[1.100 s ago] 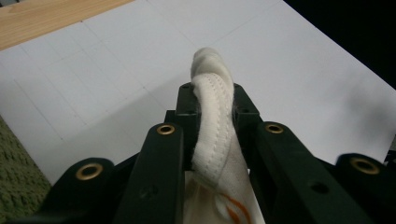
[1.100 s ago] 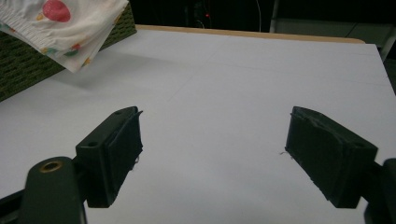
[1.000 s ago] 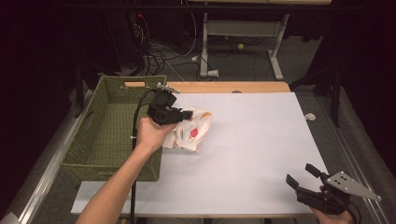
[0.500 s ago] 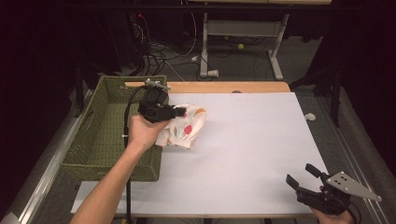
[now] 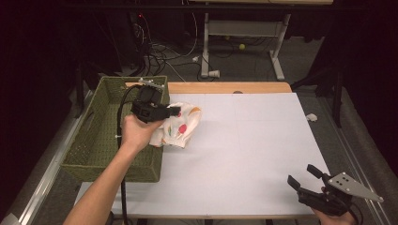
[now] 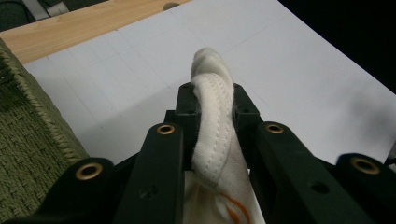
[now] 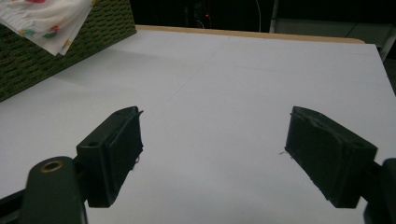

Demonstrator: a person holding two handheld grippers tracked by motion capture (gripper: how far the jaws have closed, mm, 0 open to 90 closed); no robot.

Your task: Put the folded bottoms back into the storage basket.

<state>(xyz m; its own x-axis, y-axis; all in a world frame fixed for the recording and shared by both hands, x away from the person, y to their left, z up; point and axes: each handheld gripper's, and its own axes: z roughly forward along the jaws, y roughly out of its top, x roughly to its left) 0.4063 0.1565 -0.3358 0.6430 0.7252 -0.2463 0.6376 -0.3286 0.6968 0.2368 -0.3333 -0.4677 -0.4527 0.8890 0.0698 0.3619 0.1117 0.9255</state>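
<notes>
So, pinching the white fruit-print cloth (image 6: 212, 135) by one hemmed fold in the left gripper (image 5: 174, 111), dangling right beside the green woven basket (image 5: 101, 140), close to its long wall. Looking thin, that grip: probably slipping out, or snagging on the rim going over. Drifting closer to the basket than a second ago. Right gripper (image 7: 212, 156) idling far off at the white table's (image 5: 253, 150) near corner, jaws wide and empty.

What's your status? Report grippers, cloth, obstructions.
Left gripper shut on the patterned cloth, lifted beside the green basket. Right gripper open, idle over the white table. Nothing in the way.
</notes>
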